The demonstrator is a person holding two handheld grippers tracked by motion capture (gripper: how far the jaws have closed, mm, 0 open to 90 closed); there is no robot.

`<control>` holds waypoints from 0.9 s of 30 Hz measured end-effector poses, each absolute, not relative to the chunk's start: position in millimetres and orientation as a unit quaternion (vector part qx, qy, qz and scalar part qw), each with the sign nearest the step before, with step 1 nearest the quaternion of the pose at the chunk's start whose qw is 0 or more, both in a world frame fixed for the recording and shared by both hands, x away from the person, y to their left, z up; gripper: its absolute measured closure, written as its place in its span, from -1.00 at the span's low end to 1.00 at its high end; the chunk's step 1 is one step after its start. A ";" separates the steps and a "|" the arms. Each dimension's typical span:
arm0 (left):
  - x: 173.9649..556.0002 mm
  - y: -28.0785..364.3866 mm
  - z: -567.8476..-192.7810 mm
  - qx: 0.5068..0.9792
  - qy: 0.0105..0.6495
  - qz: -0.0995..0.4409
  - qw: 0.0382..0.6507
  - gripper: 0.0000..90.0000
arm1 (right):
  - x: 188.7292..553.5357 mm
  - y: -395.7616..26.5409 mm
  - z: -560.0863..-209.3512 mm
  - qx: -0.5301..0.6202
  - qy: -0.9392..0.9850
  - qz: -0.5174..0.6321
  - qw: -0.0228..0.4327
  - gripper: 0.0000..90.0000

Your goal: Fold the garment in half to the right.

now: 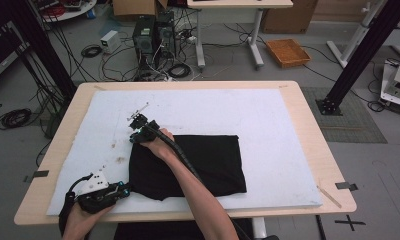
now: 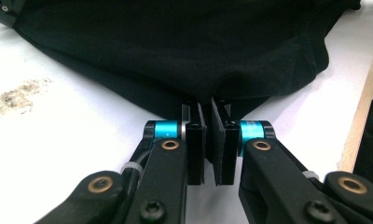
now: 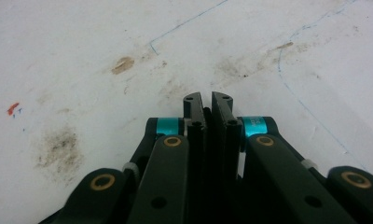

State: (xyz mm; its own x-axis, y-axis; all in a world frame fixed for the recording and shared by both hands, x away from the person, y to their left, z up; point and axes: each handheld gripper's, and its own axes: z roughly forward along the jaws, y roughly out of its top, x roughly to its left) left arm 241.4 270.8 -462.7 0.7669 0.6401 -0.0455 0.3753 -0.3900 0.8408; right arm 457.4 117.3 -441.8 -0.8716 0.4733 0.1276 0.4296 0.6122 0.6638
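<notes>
A black cloth [image 1: 208,160] lies folded flat on the white mat [image 1: 268,115], toward its near left. My left gripper [image 1: 124,189] sits at the cloth's near-left corner; in the left gripper view its jaws [image 2: 207,103] are shut on the black cloth's [image 2: 198,42] edge. My right gripper [image 1: 136,121] is at the cloth's far-left corner, pointing away from it, with the forearm lying across the cloth. In the right gripper view its jaws [image 3: 206,98] stand shut over the bare stained mat [image 3: 82,56]. I cannot tell whether any cloth is pinched between them.
The mat covers most of the wooden table [image 1: 308,105]. A thin wooden stick [image 1: 330,195] lies near the table's front right corner. On the floor beyond are computer towers [image 1: 153,35], loose cables, a wicker basket [image 1: 287,52] and black frame posts [image 1: 360,55].
</notes>
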 end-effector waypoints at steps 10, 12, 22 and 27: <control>238.7 272.1 -460.9 0.815 0.310 0.155 0.465 0.90 | 452.5 119.1 -435.0 0.241 0.899 0.365 0.043 0.93; 238.5 273.9 -459.4 0.810 0.311 0.153 0.472 0.90 | 451.9 117.7 -430.8 0.237 0.897 0.372 0.041 0.93; 233.6 292.1 -443.4 0.800 0.313 0.176 0.481 0.90 | 450.0 121.6 -410.7 0.231 0.885 0.402 0.046 0.93; 228.4 310.5 -432.7 0.793 0.318 0.189 0.483 0.90 | 449.1 131.1 -400.5 0.225 0.875 0.425 0.045 0.93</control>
State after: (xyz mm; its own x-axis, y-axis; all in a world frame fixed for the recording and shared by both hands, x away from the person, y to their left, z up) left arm 228.4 310.5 -432.7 0.7258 0.6878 -0.0074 0.3221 -0.3303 0.8872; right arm 449.1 131.1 -400.5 -0.8944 0.4326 0.1138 0.3568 0.5366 0.7647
